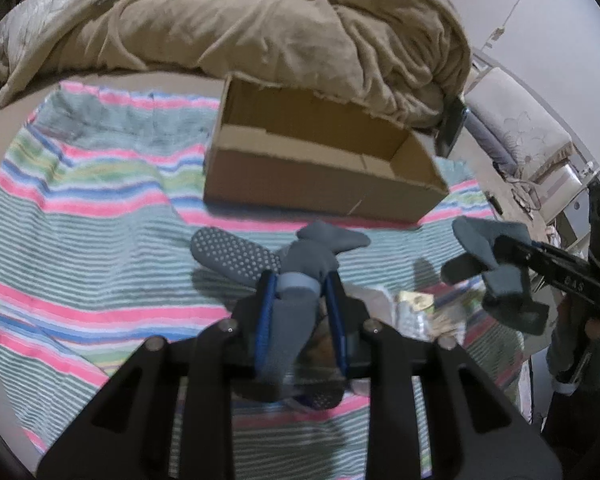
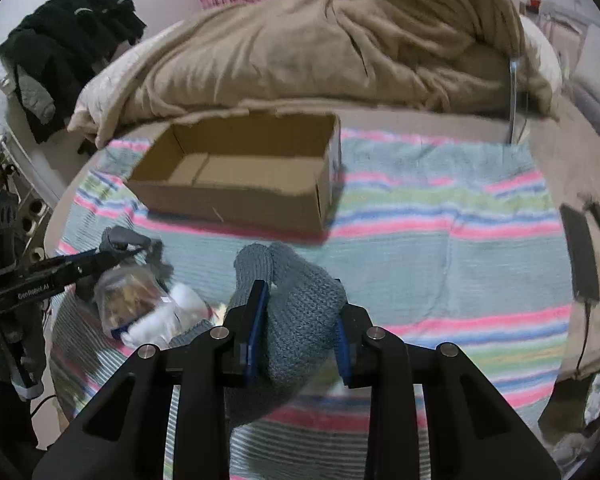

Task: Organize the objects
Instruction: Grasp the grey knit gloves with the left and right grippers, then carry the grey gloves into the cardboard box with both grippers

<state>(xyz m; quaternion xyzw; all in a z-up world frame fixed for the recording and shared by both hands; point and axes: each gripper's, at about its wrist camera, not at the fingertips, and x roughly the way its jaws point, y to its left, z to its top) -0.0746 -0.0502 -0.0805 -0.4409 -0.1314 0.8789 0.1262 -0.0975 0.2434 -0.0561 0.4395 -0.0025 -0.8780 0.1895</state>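
I'm holding a grey sock in each gripper above the striped towel (image 1: pixel 80 240) on the bed. Left gripper (image 1: pixel 298 284) w/ jaws clenched on the dotted sock (image 1: pixel 296 312); right gripper (image 2: pixel 300 304) clamping the knit sock (image 2: pixel 296 320). Cardboard box (image 1: pixel 320 184) is sitting open at 12 o'clock from both, long axis running crosswise; neither arm looking clearly nearer. Bagged clutter (image 2: pixel 140 296) is lying between us.

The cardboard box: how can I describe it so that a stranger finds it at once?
On the bed, a striped towel lies before a heaped beige blanket. At the towel's far edge, against the blanket, stands the cardboard box. It is the only stiff brown thing there, open-topped and empty.
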